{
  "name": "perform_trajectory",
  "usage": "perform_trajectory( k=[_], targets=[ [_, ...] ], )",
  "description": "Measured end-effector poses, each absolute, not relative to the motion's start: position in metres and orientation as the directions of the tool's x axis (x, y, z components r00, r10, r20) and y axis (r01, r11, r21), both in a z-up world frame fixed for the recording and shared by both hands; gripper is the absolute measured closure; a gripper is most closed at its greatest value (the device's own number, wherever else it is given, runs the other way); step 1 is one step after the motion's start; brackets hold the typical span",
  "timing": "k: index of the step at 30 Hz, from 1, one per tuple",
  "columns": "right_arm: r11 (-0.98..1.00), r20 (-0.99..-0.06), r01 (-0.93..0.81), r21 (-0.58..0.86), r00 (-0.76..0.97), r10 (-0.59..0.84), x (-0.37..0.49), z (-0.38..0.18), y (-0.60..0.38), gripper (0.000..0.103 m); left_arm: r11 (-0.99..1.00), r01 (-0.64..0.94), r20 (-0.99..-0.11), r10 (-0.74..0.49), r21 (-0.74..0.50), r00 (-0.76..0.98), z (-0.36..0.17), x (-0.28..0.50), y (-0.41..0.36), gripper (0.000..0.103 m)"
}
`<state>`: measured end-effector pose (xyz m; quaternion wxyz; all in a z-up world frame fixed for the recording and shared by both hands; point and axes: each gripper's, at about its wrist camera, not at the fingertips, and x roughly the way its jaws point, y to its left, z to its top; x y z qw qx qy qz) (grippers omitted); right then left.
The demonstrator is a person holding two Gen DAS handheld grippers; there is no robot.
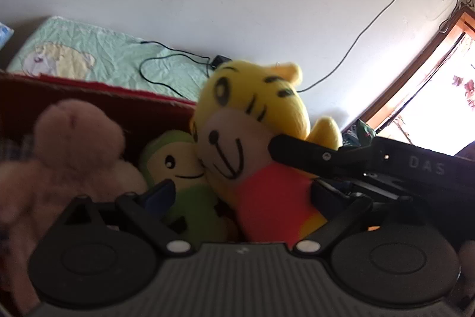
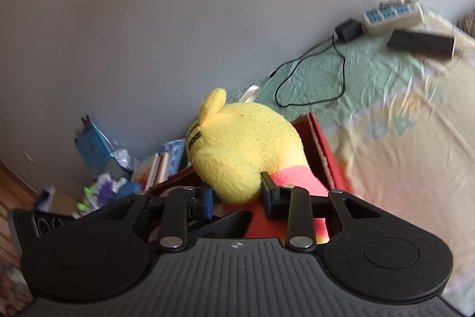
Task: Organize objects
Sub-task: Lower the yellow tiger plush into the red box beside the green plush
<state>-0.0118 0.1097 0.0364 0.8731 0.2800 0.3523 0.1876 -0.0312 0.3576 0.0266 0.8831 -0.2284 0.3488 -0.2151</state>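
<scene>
Over the red box (image 2: pixel 326 150), the right claw (image 2: pixel 237 195) grips the tiger plush (image 2: pixel 246 150); the left claw (image 1: pixel 240 192) gapes.

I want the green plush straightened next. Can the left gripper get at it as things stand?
Probably yes. The left gripper has its jaws open, and the green plush sits right ahead between them, though the yellow tiger plush presses against its side.

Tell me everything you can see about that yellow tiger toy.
The yellow tiger toy is a fuzzy plush with black stripes, drawn eyes and a smile on a pale muzzle, small rounded ears and a red-orange body. It sits upright in the red box, leaning against the green plush. The right tongs close around its neck from behind; the left tongs are spread open in front of it.
</scene>
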Motion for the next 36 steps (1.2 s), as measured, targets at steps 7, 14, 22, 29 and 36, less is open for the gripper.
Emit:
perform_trajectory(
  k=[7, 14, 22, 29, 36],
  targets=[
    [0.774, -0.509, -0.080, 0.629, 0.709, 0.488, -0.015, 0.016, 0.089, 0.075, 0.840, 0.239, -0.562, -0.511, -0.487, 0.650, 0.025, -0.030, 0.350, 0.008],
    [0.766, -0.566, -0.043, 0.641, 0.648, 0.510, -0.022, -0.005, 0.093, 0.074, 0.910, 0.285, -0.651, -0.414, -0.300, 0.637, 0.018, -0.047, 0.323, 0.012],
    [0.824, -0.587, -0.131, 0.551, 0.641, 0.495, -0.011, 0.008, 0.100, 0.063, 0.935, 0.255, -0.676, -0.354, -0.245, 0.646, 0.013, -0.034, 0.319, 0.008],
    [0.825, -0.573, -0.141, 0.548, 0.655, 0.493, -0.030, 0.016, 0.083, 0.056, 0.961, 0.213, -0.695, -0.276, -0.178, 0.664, 0.017, -0.042, 0.319, 0.004],
    [0.821, -0.568, -0.148, 0.552, 0.654, 0.500, -0.040, 0.019, 0.078, 0.056, 0.978, 0.171, -0.725, -0.206, -0.122, 0.658, 0.024, -0.055, 0.318, 0.008]
  ],
)
